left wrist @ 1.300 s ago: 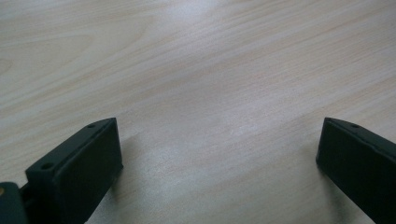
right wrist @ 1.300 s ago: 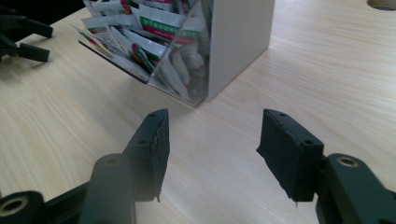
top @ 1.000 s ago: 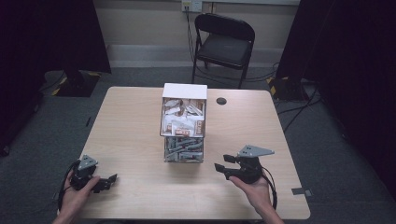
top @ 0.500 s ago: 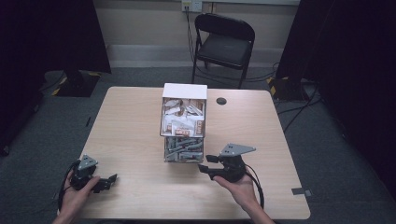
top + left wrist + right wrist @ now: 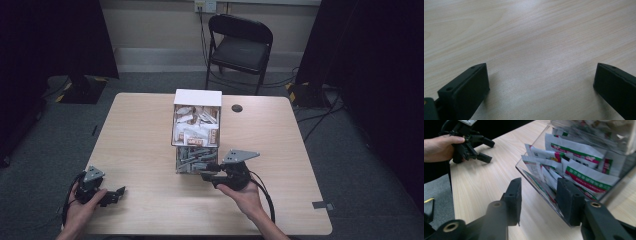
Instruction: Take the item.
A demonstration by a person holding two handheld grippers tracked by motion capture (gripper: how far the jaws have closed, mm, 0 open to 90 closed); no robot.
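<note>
Meanwhile, at the lower left of the high view, the left hand-held gripper (image 5: pixel 114 194) is kept where it was a second ago, low over the counter (image 5: pixel 140 150); in the left gripper view its jaws are seen standing wide apart with nothing but bare wood between them. At the centre of that frame the clear box (image 5: pixel 196 161) of sachets is found, with a white-topped box (image 5: pixel 197 97) of more packets stacked on it. To the lower right of centre, the right hand-held gripper (image 5: pixel 209 171) has been carried leftward across the counter, from well apart to right against the clear box. Its jaws have just been closing, yet they are not together: in the right gripper view one jaw is set outside the box's near wall and the other lies over its front, and the green-and-red sachets (image 5: pixel 584 173) are seen behind the clear plastic. No firm clamp can be made out. A grasp on the box wall or a sachet is judged to be the step in hand.
</note>
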